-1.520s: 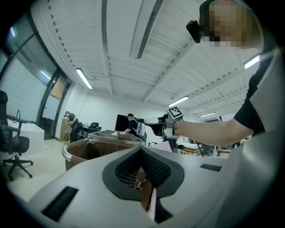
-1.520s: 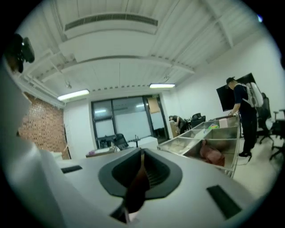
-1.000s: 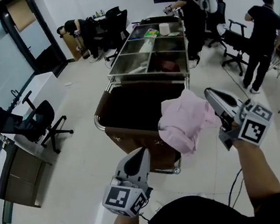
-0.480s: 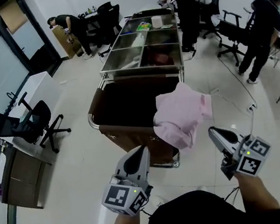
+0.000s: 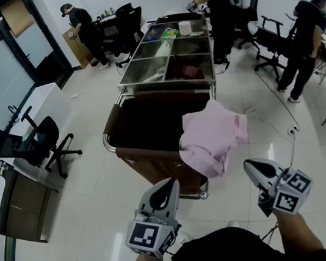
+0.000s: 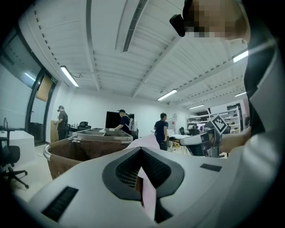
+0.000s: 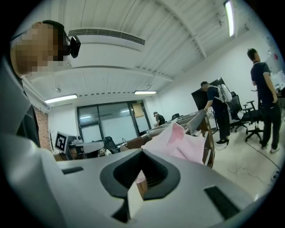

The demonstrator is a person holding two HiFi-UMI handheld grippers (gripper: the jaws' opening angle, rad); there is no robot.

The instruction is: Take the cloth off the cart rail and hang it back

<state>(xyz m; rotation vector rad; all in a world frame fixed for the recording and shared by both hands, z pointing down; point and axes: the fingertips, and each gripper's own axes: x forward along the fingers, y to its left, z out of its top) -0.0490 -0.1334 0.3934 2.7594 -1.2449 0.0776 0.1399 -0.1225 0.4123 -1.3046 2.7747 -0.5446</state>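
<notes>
A pink cloth (image 5: pixel 211 137) hangs draped over the near right corner of the brown-bagged cart, covering that part of the cart rail (image 5: pixel 110 143). My left gripper (image 5: pixel 172 183) is shut and empty, low in the head view, short of the cart's near side. My right gripper (image 5: pixel 247 164) is also shut and empty, below and right of the cloth with a clear gap to it. The cloth (image 7: pixel 179 143) lies just beyond the shut right gripper (image 7: pixel 142 151) in the right gripper view. Behind the shut left gripper (image 6: pixel 141 149), a bit of the pink cloth (image 6: pixel 149 140) peeks out.
A steel trolley (image 5: pixel 169 82) with several compartments stands end-on behind the cart. Three people (image 5: pixel 221 5) stand at the back and right. Office chairs (image 5: pixel 36 148) and a desk (image 5: pixel 20 200) are at the left. A cable (image 5: pixel 285 119) runs over the floor at the right.
My right gripper has drawn back from beside the cloth, down and toward me. The cloth stays draped on the cart corner. The left gripper has hardly moved.
</notes>
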